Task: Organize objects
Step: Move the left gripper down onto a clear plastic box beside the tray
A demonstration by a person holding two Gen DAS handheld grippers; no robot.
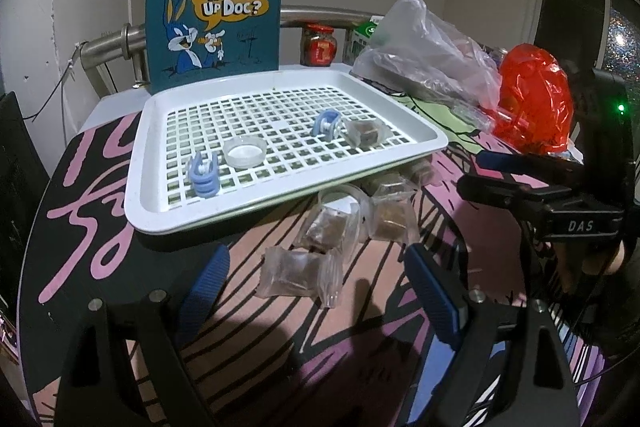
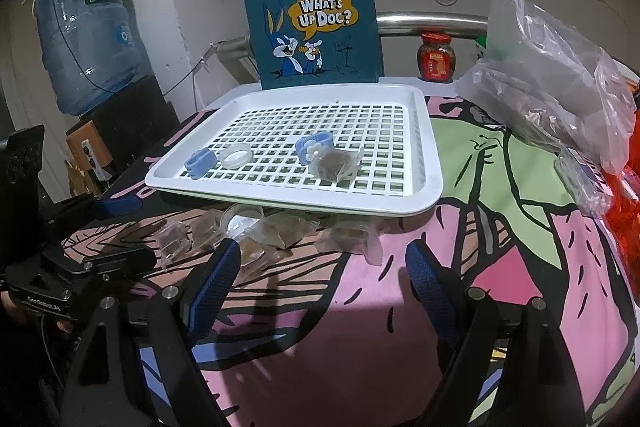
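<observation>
A white slotted tray [image 1: 400, 115] [image 2: 416, 147] sits on the patterned table. In it lie two blue clips [image 1: 204, 173] [image 1: 326, 123], a clear round lid [image 1: 245, 151] and one wrapped brown snack [image 1: 366, 133] [image 2: 334, 165]. Several more wrapped snacks [image 1: 298, 273] [image 2: 348, 237] and a clear lid [image 1: 348, 197] [image 2: 240, 219] lie on the table in front of the tray. My left gripper [image 1: 318, 291] is open and empty, just short of the nearest snack. My right gripper [image 2: 320, 287] is open and empty, short of the snacks; it also shows in the left wrist view [image 1: 520, 183].
A blue cartoon tote bag [image 1: 216, 11] [image 2: 312, 27] stands behind the tray. A red-lidded jar [image 1: 318, 45] [image 2: 436, 57], clear plastic bags [image 1: 432, 55] [image 2: 552, 87] and a red bag [image 1: 534, 99] crowd the right side. A water jug [image 2: 88, 39] stands at left.
</observation>
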